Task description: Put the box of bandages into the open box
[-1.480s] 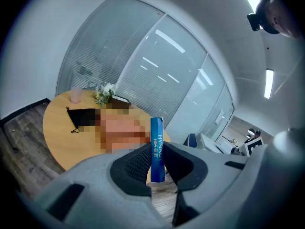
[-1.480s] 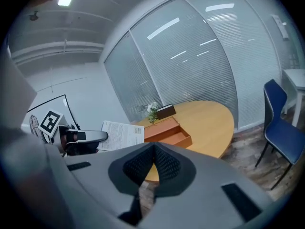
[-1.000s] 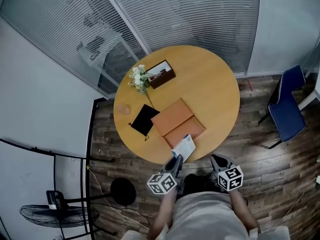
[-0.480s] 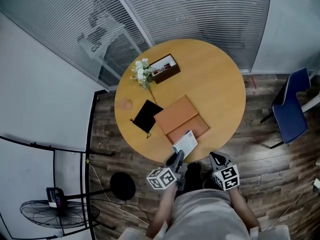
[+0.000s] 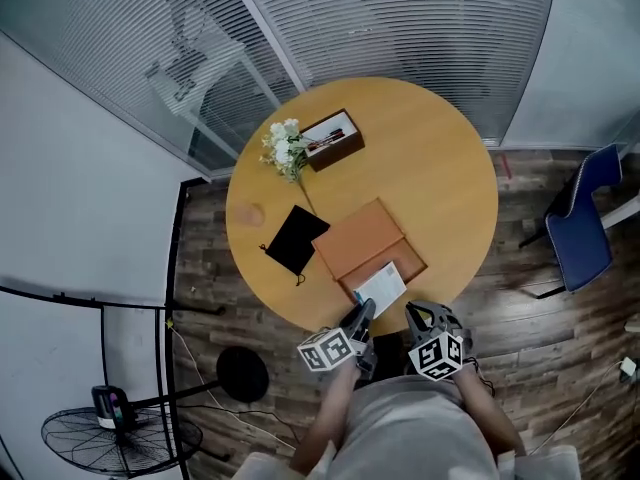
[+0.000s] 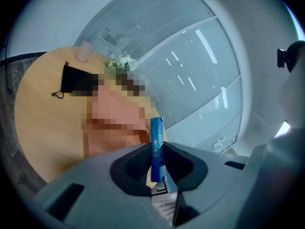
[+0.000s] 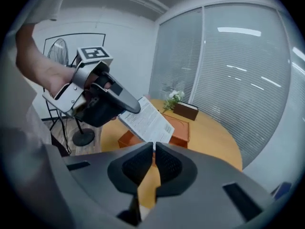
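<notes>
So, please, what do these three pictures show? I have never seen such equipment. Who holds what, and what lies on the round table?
There is no robot here: a person holds a two-jaw gripper in each hand. The top-down picture comes from a camera on the person's head. The other two come from a camera riding on each gripper, looking along its jaws.

The left gripper is clamped on the thin box of bandages. The right gripper holds nothing. Its jaws are just opening, and the box's corner is close to their tips.

On the round table lie an orange open box, a black pouch, white flowers and a small dark box.
</notes>
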{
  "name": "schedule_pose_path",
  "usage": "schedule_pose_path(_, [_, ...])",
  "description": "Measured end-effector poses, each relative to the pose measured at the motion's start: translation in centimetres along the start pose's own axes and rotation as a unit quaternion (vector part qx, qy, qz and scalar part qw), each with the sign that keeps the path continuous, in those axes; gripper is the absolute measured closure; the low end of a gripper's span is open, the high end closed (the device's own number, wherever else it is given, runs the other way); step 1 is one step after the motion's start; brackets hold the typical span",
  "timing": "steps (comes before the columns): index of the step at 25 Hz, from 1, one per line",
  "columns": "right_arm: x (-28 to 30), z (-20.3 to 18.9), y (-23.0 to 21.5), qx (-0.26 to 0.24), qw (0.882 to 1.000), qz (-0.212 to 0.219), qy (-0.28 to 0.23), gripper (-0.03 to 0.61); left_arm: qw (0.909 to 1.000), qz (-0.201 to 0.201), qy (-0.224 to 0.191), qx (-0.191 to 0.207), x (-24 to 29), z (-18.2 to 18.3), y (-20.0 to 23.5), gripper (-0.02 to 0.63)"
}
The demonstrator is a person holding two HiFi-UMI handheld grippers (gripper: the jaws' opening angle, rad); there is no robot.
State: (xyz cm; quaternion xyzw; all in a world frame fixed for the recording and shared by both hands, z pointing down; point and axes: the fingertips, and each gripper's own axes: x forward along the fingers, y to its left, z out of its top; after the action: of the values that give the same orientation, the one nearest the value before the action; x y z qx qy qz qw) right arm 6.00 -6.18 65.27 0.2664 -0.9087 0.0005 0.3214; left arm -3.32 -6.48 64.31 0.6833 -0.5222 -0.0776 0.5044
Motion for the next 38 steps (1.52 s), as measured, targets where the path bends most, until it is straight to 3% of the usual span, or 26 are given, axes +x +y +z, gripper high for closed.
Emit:
schedule_pose_path(5, [2.7, 0.1, 0.3, -0.128, 0.991, 0.012, 0.025, 0.528, 0.998, -0.021, 0.007, -0.059, 1.2, 0.5, 1.2, 0.545])
schedule_pose_path(8, [3.8, 0.2, 1.0, -0.263, 0.964, 0.006, 0.027, 0.503, 0.9943, -0.025, 0.002, -0.103, 1.2, 0.5, 2.1, 0.545])
schedule_pose_path(10, [4.4, 0.0, 1.5, -0.316, 0.948, 0.012, 0.029, 0.494, 0.9907, -0.026, -0.001, -0.133, 1.3, 0.4, 2.6, 0.545])
schedule_pose_path(17, [6.4, -0.1, 1.5, -0.353, 0.935, 0.018, 0.035, 0.451, 0.9709, -0.047, -0.01, -0.235, 1.9, 0.5, 3.2, 0.545])
schedule_pose_path(22, [6.8, 0.2, 1.3, -0.365, 0.93, 0.011, 0.036, 0.471, 0.9485, -0.061, -0.005, -0.311, 2.1, 0.2, 3.8, 0.545])
schedule_pose_path(27, [6.9, -0.2, 1.8, -0.399, 0.916, 0.024, 0.044, 0.492, 0.9377, -0.056, 0.019, -0.342, 2.2, -0.2, 4.7, 0.538])
schedule_pose_path(31, [7.1, -0.4, 0.6, -0.387, 0.92, 0.02, 0.058, 0.503, 0.9218, -0.081, 0.021, -0.378, 2.2, 0.6, 4.6, 0.534])
schedule_pose_path(34, [7.6, -0.5, -0.4, -0.398, 0.915, 0.018, 0.067, 0.505, 0.9294, -0.08, 0.017, -0.36, 1.5, 1.7, 5.5, 0.534])
schedule_pose_path(38, [8.5, -0.6, -0.2, -0.415, 0.906, 0.04, 0.071, 0.505, 0.9573, -0.055, 0.037, -0.281, 0.3, 2.4, 7.0, 0.535])
